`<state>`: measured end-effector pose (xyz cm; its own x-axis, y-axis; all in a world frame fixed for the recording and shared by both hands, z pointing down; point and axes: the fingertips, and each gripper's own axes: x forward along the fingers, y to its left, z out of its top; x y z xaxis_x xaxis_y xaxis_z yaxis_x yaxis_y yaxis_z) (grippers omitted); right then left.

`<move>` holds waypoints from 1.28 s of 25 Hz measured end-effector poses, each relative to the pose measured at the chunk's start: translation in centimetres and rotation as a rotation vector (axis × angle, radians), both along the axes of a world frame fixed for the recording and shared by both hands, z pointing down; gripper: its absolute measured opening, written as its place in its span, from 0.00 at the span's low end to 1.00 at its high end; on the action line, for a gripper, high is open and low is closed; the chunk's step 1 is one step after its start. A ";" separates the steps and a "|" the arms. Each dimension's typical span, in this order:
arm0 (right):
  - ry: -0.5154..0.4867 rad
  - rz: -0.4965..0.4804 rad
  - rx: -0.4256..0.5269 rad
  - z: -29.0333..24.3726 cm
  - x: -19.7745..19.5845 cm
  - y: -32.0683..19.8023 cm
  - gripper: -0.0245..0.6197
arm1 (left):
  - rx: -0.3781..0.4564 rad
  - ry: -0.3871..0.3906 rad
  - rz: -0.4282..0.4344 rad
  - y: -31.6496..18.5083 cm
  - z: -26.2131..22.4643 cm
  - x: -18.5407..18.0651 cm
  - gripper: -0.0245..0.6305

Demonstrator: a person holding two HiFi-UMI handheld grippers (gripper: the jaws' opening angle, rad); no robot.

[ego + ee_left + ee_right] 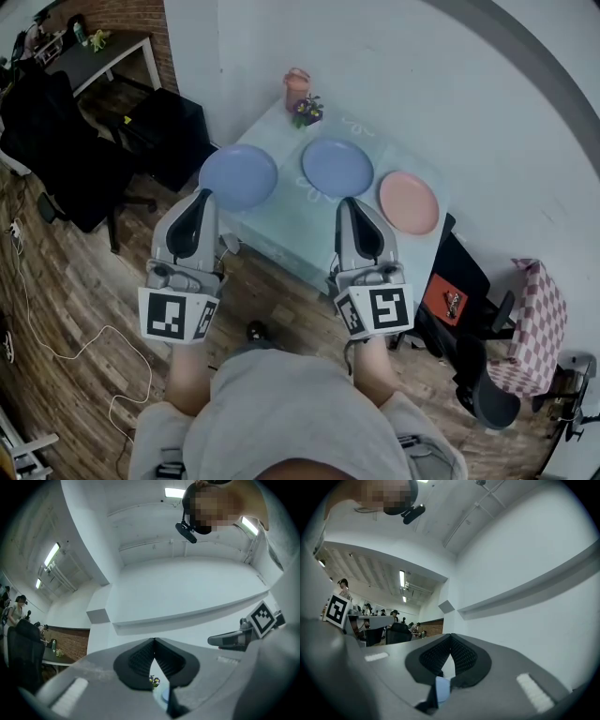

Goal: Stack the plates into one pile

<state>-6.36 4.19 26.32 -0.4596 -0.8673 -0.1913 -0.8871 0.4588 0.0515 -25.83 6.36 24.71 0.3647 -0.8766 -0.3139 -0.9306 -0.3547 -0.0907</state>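
Three plates lie apart on a pale glass table (300,230): a blue plate (238,176) at the left, a second blue plate (337,167) in the middle, a pink plate (409,202) at the right. My left gripper (203,195) is shut and empty, its tip at the near edge of the left blue plate. My right gripper (348,202) is also shut and empty, just short of the middle plate. In the left gripper view the jaws (154,641) meet, with a sliver of blue plate (165,695) seen through the gap below. The right gripper (450,637) shows the same.
A pink cup (296,89) and a small flower pot (307,111) stand at the table's far end by the white wall. Black office chairs (66,159) are on the wooden floor to the left. A checkered stool (537,323) and a dark chair (487,375) sit at the right.
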 end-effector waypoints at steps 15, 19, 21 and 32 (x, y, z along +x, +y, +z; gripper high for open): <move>0.018 0.000 -0.034 1.6 -4.6 -5.0 0.04 | -0.038 0.017 0.018 -5.6 2.0 -4.5 0.04; 0.020 -0.016 -0.034 1.8 -5.4 -8.1 0.04 | -0.046 0.012 0.001 -8.3 2.5 -5.2 0.04; 0.021 -0.032 -0.035 1.8 -6.1 -10.0 0.04 | -0.045 0.015 -0.017 -9.9 2.4 -5.9 0.04; 0.082 -0.146 -0.142 3.2 -10.1 -22.1 0.04 | -0.090 0.002 -0.124 -19.2 3.0 -9.0 0.04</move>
<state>-16.48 -17.87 29.54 -0.5913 -0.8060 -0.0285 -0.8062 0.5898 0.0469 -34.82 -12.85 27.67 0.2509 -0.9395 -0.2330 -0.9680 -0.2432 -0.0620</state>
